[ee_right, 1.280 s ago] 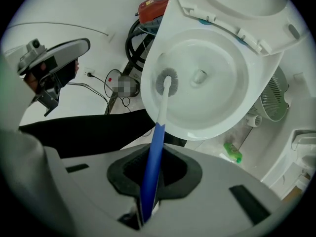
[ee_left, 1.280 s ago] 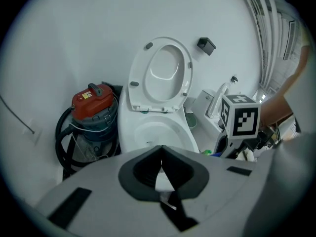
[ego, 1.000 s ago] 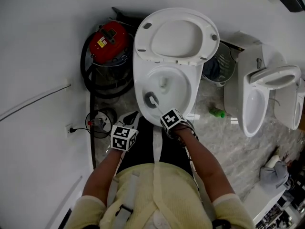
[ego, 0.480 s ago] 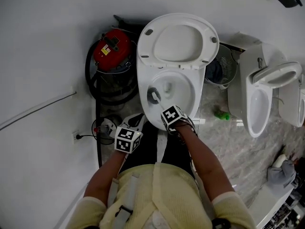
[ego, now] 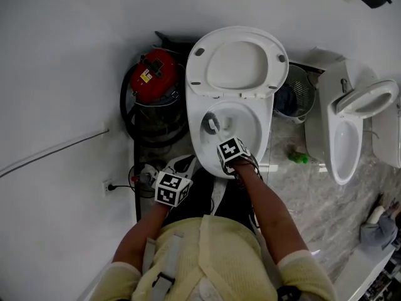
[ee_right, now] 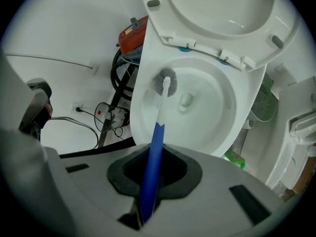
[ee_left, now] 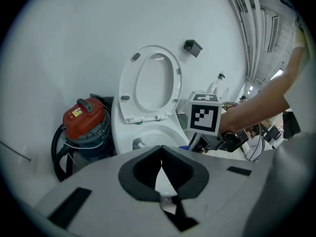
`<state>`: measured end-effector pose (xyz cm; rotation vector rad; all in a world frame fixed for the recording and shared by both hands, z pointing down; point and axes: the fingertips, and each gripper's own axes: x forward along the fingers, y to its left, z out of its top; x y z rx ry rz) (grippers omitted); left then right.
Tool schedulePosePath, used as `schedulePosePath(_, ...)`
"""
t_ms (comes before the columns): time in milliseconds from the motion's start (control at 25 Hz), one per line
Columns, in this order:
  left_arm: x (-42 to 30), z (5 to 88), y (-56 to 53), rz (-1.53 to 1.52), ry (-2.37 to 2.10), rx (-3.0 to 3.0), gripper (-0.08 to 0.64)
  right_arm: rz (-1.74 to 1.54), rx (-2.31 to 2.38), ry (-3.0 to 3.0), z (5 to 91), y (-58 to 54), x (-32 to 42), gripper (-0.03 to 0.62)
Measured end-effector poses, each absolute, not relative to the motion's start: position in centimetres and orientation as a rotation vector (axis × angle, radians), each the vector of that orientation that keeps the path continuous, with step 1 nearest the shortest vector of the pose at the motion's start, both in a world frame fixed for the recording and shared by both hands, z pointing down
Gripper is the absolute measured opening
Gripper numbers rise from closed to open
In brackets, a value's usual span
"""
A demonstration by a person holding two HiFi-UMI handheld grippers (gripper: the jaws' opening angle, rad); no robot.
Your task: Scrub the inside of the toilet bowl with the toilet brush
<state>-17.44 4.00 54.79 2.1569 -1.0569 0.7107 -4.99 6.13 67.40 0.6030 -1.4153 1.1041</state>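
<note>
A white toilet (ego: 199, 144) stands with lid and seat (ego: 238, 61) raised against the wall. My right gripper (ego: 230, 150) hovers over the bowl's front rim, shut on the blue handle of the toilet brush (ee_right: 154, 152). The grey bristle head (ee_right: 165, 82) presses on the bowl's left inner wall (ee_right: 148, 105), left of the drain; from the head view the brush head (ego: 212, 124) shows at the same spot. My left gripper (ego: 172, 188) hangs left of the bowl's front, away from it. In the left gripper view its jaws (ee_left: 161, 154) are shut with nothing between them.
A red vacuum cleaner (ego: 153, 71) with a black hose stands left of the toilet. A cable and wall socket (ego: 111, 185) sit low on the left wall. Right of the toilet are a dark basket (ego: 292, 94), a green bottle (ego: 301, 158) and a second white toilet (ego: 348, 127).
The brush head has slid along the bowl's left wall from the front toward the back. The left gripper stays shut beside the bowl.
</note>
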Motion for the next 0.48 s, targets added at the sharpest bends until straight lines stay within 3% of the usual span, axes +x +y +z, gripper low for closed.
schedulePosePath(480, -15.2, 53.2, 3.2, 0.66, -1.09, 2.17, 0.012, 1.233, 0.739, -1.429, 65.5, 5.1, -0.8, 0.044)
